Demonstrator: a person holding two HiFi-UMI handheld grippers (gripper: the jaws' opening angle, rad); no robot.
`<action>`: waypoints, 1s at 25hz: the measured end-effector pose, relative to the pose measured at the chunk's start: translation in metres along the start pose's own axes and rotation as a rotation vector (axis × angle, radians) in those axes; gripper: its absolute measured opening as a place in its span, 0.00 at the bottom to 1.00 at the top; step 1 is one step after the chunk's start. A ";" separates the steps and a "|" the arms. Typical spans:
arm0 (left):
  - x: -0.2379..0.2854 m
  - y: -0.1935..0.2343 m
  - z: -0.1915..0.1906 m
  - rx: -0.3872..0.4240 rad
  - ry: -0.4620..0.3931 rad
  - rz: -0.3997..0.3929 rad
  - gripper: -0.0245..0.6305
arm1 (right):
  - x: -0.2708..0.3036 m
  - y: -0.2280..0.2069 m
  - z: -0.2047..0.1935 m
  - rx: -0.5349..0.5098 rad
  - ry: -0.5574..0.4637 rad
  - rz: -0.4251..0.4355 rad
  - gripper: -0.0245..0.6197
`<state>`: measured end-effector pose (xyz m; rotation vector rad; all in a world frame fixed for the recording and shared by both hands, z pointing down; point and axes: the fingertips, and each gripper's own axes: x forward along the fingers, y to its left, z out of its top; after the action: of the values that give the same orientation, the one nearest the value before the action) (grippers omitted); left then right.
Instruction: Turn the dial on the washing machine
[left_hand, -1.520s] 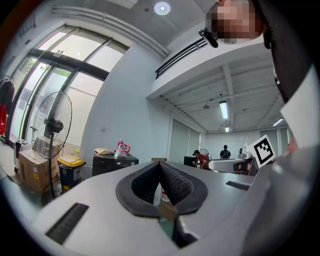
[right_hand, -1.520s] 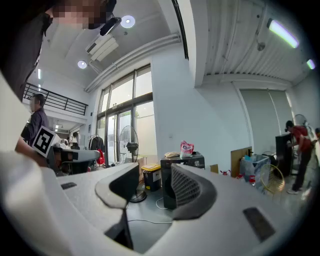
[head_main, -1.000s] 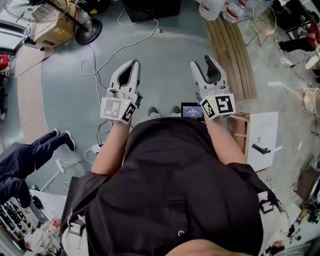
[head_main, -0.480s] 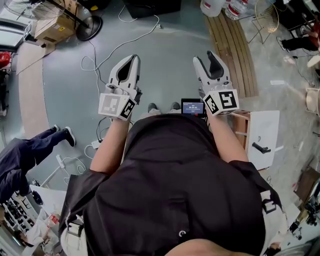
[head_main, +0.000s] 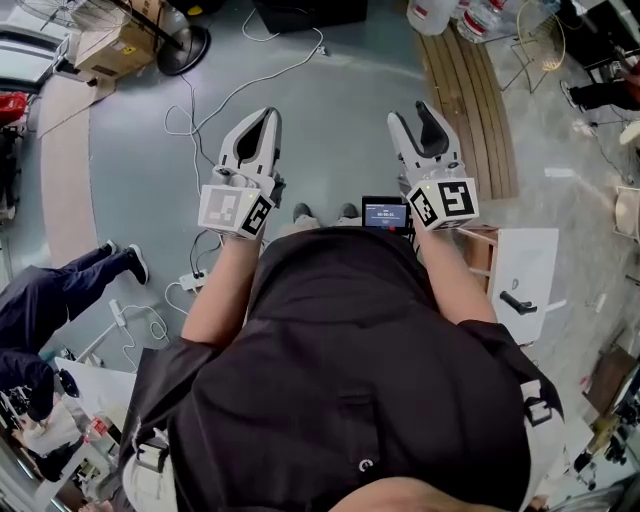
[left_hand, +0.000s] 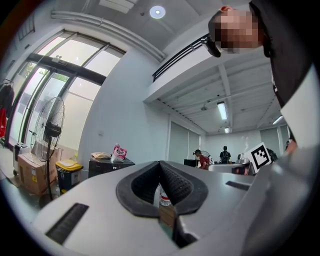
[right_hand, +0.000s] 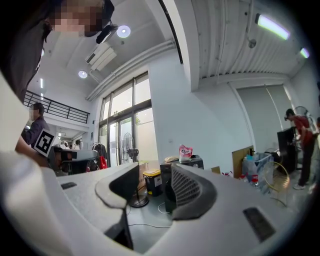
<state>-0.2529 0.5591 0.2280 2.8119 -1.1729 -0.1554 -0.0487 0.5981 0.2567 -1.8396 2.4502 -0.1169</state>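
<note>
The grey floor (head_main: 330, 110) lay open ahead of the person (head_main: 350, 380), who stood with both grippers held out level. No washing machine or dial showed in any view, so where the task's thing stood could not be told. The step in hand looked like the walk-up: nothing was touched yet.

A run of wooden planks (head_main: 465, 100) edged the floor on the right, and a white panel (head_main: 525, 280) stood close beside the right arm. Another person's legs (head_main: 60, 300) lay at the left edge. A fan (head_main: 180, 45) and a black cabinet (right_hand: 182, 165) stood far ahead, well apart from the jaws.

The left gripper (head_main: 262, 120) had its jaws brought together at the tips, gripping nothing. The right gripper (head_main: 410, 112) held its jaws partly apart with only air between them, so it seemed the readier one for the dial.

Cables (head_main: 190, 120) trailed over the floor ahead on the left, a likely trip hazard. The next move called for finding the machine and squaring the spread jaws around its dial.
</note>
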 end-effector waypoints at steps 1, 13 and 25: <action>0.000 -0.002 -0.002 -0.002 0.001 0.007 0.03 | -0.001 -0.002 -0.001 0.001 0.000 0.006 0.35; -0.007 -0.016 -0.013 -0.025 0.002 0.036 0.03 | -0.017 -0.011 -0.012 0.031 0.002 0.026 0.35; 0.013 -0.006 -0.016 -0.024 -0.012 0.033 0.03 | 0.000 -0.027 -0.011 0.038 0.014 0.016 0.35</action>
<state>-0.2379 0.5548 0.2420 2.7733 -1.2112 -0.1826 -0.0236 0.5909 0.2710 -1.8100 2.4533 -0.1755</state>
